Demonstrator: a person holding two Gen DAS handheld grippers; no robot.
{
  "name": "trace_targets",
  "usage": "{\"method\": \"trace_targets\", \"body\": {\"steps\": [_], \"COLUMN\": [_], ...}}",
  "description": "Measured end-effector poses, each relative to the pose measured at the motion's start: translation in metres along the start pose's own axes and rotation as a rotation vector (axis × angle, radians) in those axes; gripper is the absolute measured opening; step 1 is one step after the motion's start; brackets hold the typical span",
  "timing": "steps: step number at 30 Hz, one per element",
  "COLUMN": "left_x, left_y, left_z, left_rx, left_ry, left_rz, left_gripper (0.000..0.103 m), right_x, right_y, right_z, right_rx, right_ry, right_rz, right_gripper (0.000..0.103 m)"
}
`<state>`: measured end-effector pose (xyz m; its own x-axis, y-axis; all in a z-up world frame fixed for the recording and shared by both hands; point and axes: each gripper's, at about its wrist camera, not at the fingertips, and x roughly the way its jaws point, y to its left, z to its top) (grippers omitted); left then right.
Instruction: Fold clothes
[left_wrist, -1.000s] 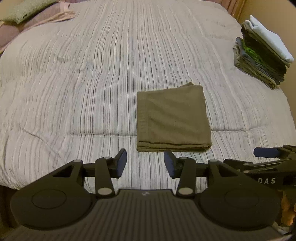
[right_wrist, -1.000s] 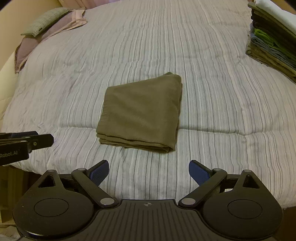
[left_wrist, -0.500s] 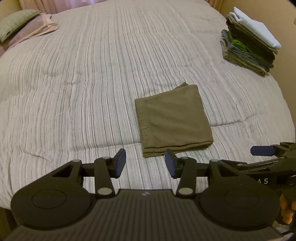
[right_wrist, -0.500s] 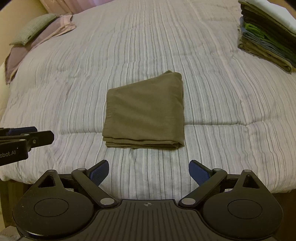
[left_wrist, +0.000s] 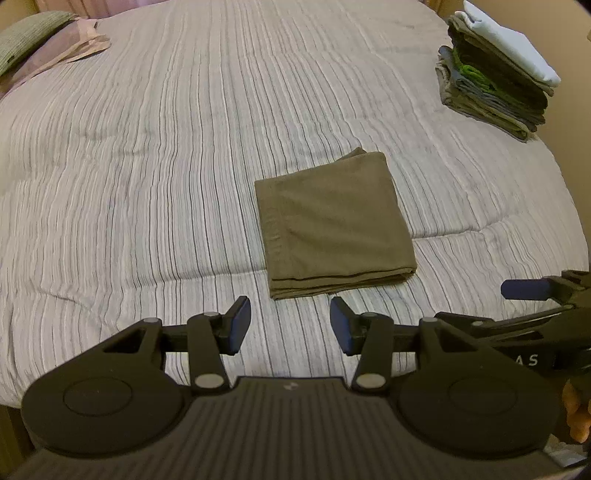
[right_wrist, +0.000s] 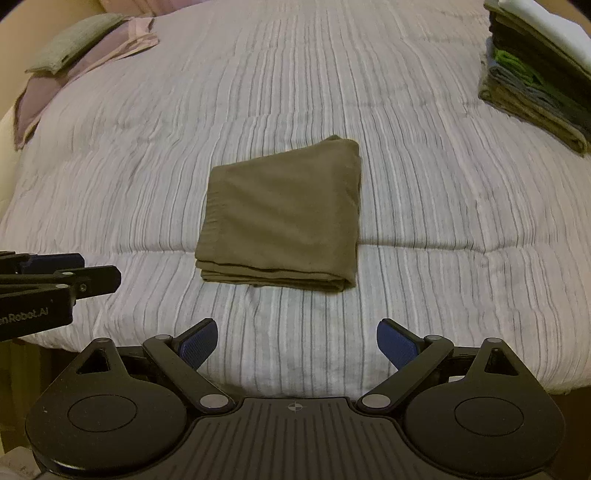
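Already squared: olive garment (left_wrist: 334, 225) lies folded in a flat rectangle on the striped quilt (left_wrist: 147, 166), mid-bed toward the near edge. In the left wrist view it sits at 12 o'clock, just beyond the fingertips; same bearing in the right wrist view, a little further off.

Left gripper (left_wrist: 290, 325): jaws narrowly parted, nothing between them, hovering short of the garment's near edge. Right gripper (right_wrist: 297, 343): jaws spread wide, also empty, hanging above the near edge of the bed.

Stack of folded clothes (left_wrist: 495, 70) at 2 o'clock, well apart, white piece on top. Pillows (right_wrist: 77, 44) at 10 o'clock, far corner.

Handling, by judgement: thin knit cloth, light, limp, no stiffness of its own. Several layers show along the near edge (right_wrist: 273, 277); the right side reads as a rounded fold, the left side as a hemmed edge. Not fragile, not slippery on the quilt, but layers will slide on each other and sag if lifted at one point.

Where to grip, if it is to be moved: pinch through all layers at both near corners, one claw each, so the bundle keeps its shape. Whether another fold is wanted or it goes to the stack, cannot tell.
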<state>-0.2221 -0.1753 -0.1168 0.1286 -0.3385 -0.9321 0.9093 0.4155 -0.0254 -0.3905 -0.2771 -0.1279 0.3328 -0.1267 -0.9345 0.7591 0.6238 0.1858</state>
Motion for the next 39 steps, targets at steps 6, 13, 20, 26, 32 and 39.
{"method": "trace_targets", "body": {"steps": [6, 13, 20, 26, 32, 39], "left_x": [0.01, 0.038, 0.113, 0.188, 0.249, 0.282], "left_y": [-0.013, 0.002, 0.061, 0.09, 0.112, 0.128], "left_z": [-0.003, 0.001, 0.015, 0.024, 0.027, 0.037], "left_rx": [-0.039, -0.144, -0.331, -0.424, -0.493, -0.529], "left_ry": [0.008, 0.012, -0.047, -0.043, -0.041, 0.016], "left_rz": [0.014, -0.021, -0.209, -0.334, -0.486, -0.674], "left_gripper": [0.044, 0.054, 0.063, 0.063, 0.062, 0.033], "right_x": [0.004, 0.03, 0.075, 0.15, 0.206, 0.223], "right_y": [-0.014, -0.048, -0.105, -0.145, -0.165, -0.166], "right_z": [0.001, 0.011, 0.031, 0.049, 0.055, 0.06], "right_rx": [-0.028, 0.0, 0.107, 0.307, 0.475, 0.595], "right_ry": [0.005, -0.028, -0.141, -0.141, -0.154, -0.131], "right_rz": [0.007, 0.106, 0.319, 0.468, 0.614, 0.663], "right_gripper": [0.095, 0.095, 0.095, 0.095, 0.095, 0.044]}}
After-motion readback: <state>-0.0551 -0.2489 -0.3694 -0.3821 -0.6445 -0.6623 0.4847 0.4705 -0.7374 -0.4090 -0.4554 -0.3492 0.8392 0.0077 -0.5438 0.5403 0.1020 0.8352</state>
